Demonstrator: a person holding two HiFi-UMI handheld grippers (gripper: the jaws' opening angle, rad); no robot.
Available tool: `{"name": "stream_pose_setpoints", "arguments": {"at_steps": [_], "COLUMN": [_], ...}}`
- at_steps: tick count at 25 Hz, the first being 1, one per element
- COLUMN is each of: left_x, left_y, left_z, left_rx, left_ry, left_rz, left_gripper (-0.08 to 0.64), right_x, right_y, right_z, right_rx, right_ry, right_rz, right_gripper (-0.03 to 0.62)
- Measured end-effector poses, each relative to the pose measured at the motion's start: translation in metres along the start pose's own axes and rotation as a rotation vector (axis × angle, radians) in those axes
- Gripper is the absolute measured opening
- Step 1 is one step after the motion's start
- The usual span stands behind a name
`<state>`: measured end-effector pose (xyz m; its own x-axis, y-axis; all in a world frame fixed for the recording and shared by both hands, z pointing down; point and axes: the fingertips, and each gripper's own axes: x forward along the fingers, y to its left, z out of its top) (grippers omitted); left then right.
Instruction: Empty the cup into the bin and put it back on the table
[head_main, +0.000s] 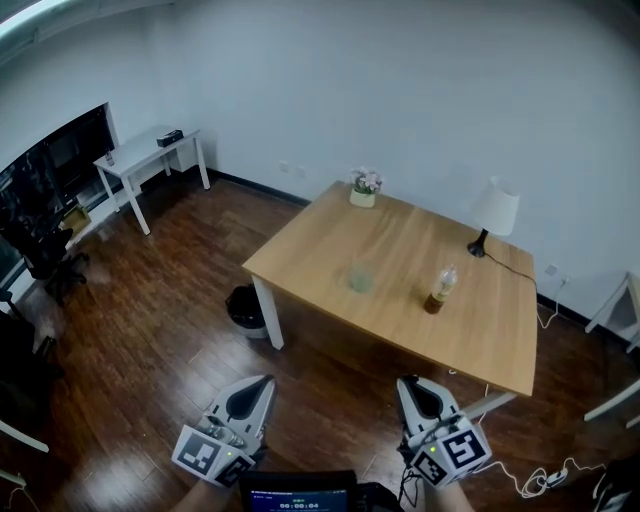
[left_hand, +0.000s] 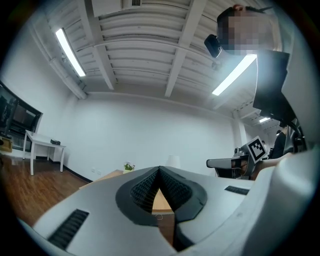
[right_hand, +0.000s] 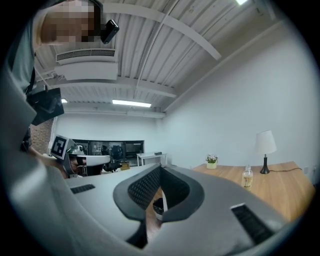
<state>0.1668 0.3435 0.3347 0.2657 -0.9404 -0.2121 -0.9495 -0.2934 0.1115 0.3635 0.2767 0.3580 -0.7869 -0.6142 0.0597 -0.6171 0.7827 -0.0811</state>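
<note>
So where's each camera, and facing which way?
Head view: on the head, looking down at the table, left gripper and right gripper at bottom.
Left gripper view: along its shut jaws to the table; right gripper at right.
Right gripper view: along its shut jaws to the bin; left gripper at left.
All share the lamp.
</note>
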Motion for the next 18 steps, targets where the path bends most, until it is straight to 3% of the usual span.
{"name": "stream_pose_setpoints", "arguments": {"at_steps": [7, 11, 18], "left_x": [0.025, 0.051, 0.102], "left_y": [0.019, 0.03, 0.051], "left_z": [-0.023, -0.026, -0.035], "left_rx": [-0.063, -0.034, -0.003], "left_ry": [0.059, 0.018, 0.033], "left_rz": [-0.012, 0.004, 0.021], "left_gripper": [0.0, 0.0, 0.0], "right_x": [0.03, 0.048, 0.087], "right_y": [-0.011, -0.029, -0.076], "right_z": [0.004, 0.005, 0.002], "right_rx": [-0.013, -0.014, 0.006], "right_ry": [0.013, 0.005, 0.012], "right_rz": [0.006, 0.029, 0.043], "right_gripper": [0.0, 0.0, 0.0]}}
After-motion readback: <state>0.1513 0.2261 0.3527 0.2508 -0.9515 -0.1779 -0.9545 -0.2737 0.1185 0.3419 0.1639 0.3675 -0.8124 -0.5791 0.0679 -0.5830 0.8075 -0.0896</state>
